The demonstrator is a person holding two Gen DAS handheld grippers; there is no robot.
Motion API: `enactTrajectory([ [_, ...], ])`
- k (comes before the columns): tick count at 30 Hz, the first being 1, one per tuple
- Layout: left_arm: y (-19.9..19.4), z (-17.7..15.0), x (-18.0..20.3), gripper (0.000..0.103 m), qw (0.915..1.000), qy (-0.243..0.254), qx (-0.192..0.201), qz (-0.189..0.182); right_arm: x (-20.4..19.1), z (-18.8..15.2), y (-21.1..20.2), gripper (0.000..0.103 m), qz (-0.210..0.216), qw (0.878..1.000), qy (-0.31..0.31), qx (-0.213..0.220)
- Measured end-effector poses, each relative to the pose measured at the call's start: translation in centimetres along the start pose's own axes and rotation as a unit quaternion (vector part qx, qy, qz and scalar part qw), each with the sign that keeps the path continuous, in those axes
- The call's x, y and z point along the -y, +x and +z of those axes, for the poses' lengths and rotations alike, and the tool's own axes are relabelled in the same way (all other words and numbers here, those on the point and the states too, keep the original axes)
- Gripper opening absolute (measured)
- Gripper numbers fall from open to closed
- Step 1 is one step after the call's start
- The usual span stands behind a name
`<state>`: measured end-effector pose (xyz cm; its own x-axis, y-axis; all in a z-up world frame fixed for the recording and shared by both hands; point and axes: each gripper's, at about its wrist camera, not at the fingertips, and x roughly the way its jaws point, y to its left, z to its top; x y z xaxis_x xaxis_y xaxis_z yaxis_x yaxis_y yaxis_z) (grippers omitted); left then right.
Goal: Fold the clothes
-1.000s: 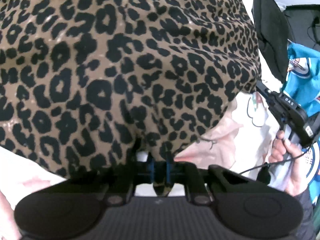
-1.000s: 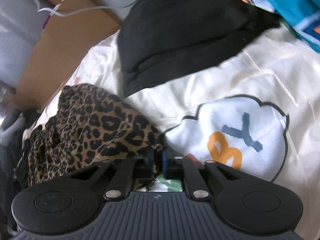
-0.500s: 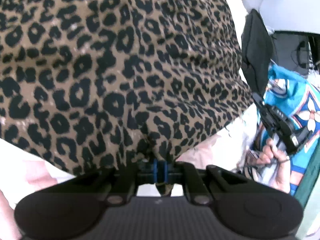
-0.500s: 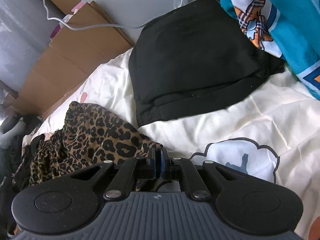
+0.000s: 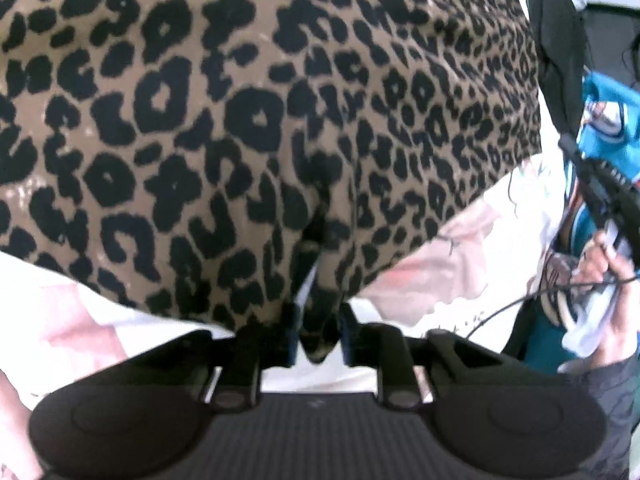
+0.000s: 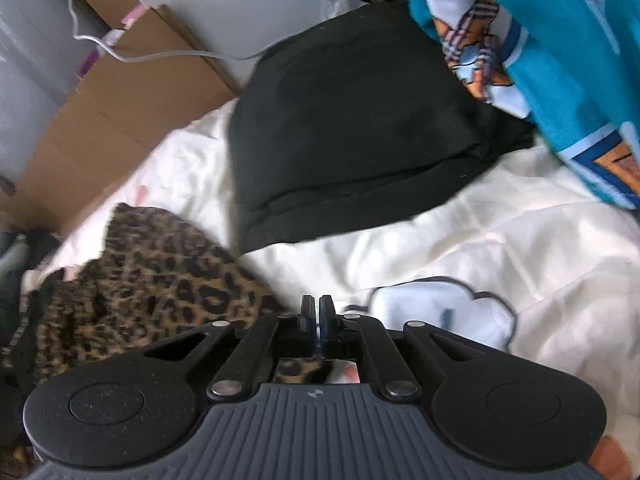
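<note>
A leopard-print garment [image 5: 240, 120] fills most of the left wrist view, spread over the cream bedsheet [image 5: 492, 216]. My left gripper [image 5: 319, 332] is at its near edge. Its jaws are opening, and a corner of the cloth hangs loose between the pads. In the right wrist view the same garment [image 6: 160, 288] lies bunched at the lower left. My right gripper [image 6: 318, 312] is shut on its edge, with a bit of the print showing behind the pads. A hand [image 5: 612, 280] holds the right gripper [image 5: 600, 192] at the right of the left wrist view.
A folded black garment [image 6: 360, 128] lies on the bedsheet [image 6: 500, 232] beyond the right gripper. A teal printed garment [image 6: 560, 60] hangs at the upper right. Cardboard [image 6: 120, 128] and a white cable [image 6: 160, 54] stand against the wall at the left.
My left gripper's jaws have parted and let go of the leopard cloth. The right gripper has risen, still shut, and the black garment now sits lower in its view.
</note>
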<state>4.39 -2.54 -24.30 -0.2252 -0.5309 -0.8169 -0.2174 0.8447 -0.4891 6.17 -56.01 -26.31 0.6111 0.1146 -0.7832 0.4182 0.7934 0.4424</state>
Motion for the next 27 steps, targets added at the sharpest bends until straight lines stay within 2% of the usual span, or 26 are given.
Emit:
enactTrajectory([
  [1, -0.2, -0.2, 0.3, 0.037, 1.0, 0.009, 0.0, 0.001, -0.2, -0.1, 0.1, 0.006, 0.001, 1.0, -0.002, -0.003],
  [2, -0.5, -0.4, 0.6, 0.043, 0.9998, 0.019, 0.001, 0.001, -0.4, -0.2, 0.3, 0.019, 0.002, 1.0, -0.004, -0.006],
  [3, -0.9, -0.6, 0.9, 0.047, 0.9996, 0.029, 0.004, 0.002, -0.6, -0.3, 0.4, 0.036, 0.001, 1.0, -0.005, -0.008],
  [4, -1.4, -0.7, 1.2, 0.048, 0.9993, 0.038, 0.005, 0.003, -0.7, -0.4, 0.6, 0.041, -0.003, 1.0, -0.005, -0.007],
  [6, -3.1, -0.6, 1.6, 0.049, 0.9983, 0.056, 0.015, 0.006, -1.0, -0.6, 0.8, 0.041, -0.008, 1.0, -0.001, -0.004],
  [9, -6.5, 0.3, 1.7, 0.054, 0.9947, 0.079, 0.064, 0.013, -1.9, -0.8, 0.4, 0.041, 0.007, 1.0, 0.0, 0.002],
  [12, -10.0, 1.7, 0.9, 0.056, 0.9914, 0.073, 0.109, 0.007, -3.2, -0.9, -0.1, 0.041, 0.015, 1.0, -0.021, 0.006],
  [16, -12.3, 4.3, -0.4, 0.056, 0.9859, 0.049, 0.16, 0.008, -4.6, -1.2, -0.1, 0.041, 0.019, 0.999, -0.039, 0.001],
  [19, -13.7, 5.7, -2.2, 0.056, 0.9812, 0.032, 0.189, 0.02, -5.5, -1.4, 0.6, 0.041, 0.016, 0.998, -0.053, -0.004],
  [23, -13.7, 7.5, -3.5, 0.054, 0.9765, 0.02, 0.211, 0.037, -6.6, -1.5, 1.8, 0.041, 0.016, 0.997, -0.076, -0.006],
  [27, -13.6, 9.6, -3.5, 0.052, 0.9725, 0.032, 0.227, 0.043, -7.6, -1.6, 3.0, 0.041, 0.013, 0.995, -0.095, -0.013],
])
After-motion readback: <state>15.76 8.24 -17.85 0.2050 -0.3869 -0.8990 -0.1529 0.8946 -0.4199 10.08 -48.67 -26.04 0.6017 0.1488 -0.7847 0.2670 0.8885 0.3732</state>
